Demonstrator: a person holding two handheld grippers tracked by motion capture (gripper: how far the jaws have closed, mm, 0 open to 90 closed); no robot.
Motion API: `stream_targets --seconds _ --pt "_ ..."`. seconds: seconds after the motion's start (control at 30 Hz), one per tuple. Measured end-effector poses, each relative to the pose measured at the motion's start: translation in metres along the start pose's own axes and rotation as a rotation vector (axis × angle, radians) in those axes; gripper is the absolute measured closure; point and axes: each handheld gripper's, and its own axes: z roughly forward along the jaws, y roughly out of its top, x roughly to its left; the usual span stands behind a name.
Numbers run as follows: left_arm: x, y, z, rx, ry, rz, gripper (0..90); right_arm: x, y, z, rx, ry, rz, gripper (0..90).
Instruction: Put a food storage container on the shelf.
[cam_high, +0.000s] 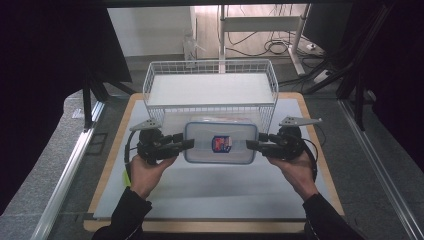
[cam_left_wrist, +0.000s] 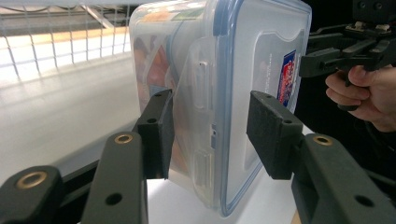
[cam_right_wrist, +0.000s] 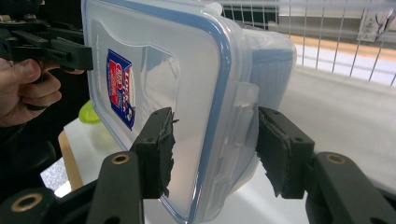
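Note:
A clear plastic food container (cam_high: 220, 142) with a blue-rimmed lid and a red and blue label is held level between my two grippers, just in front of the wire basket. My left gripper (cam_high: 186, 142) clamps its left end. In the left gripper view, one pad presses the container (cam_left_wrist: 224, 70) wall and the other sits at the lid. My right gripper (cam_high: 252, 144) clamps the right end, and its jaws straddle the lid edge and side latch of the container (cam_right_wrist: 187, 70). Coloured contents show dimly through the wall. The box looks lifted off the mat.
A white wire basket (cam_high: 272, 80) with a white floor stands at the back of the table. A white mat (cam_high: 210, 190) covers the wooden board. A small green object (cam_high: 124, 176) lies by the person's left wrist. Black frame rails run along both sides.

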Motion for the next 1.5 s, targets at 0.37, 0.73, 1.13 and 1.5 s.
stream_targets --seconds 0.37,0.73,1.13,1.5 --pt "0.007 0.040 -0.011 -0.020 0.009 -0.004 52.5 -0.001 0.042 0.001 -0.010 0.000 -0.027 48.4" --pt "0.025 0.087 -0.014 -0.016 0.018 -0.021 52.2 -0.011 0.091 0.011 -0.007 -0.002 -0.038 48.3" --pt "0.048 0.121 -0.010 -0.019 0.021 -0.071 51.7 -0.023 0.132 0.026 0.019 -0.028 -0.032 47.1" --pt "0.067 0.138 -0.004 -0.007 0.036 -0.094 50.9 -0.036 0.153 0.040 0.038 -0.032 -0.016 47.0"
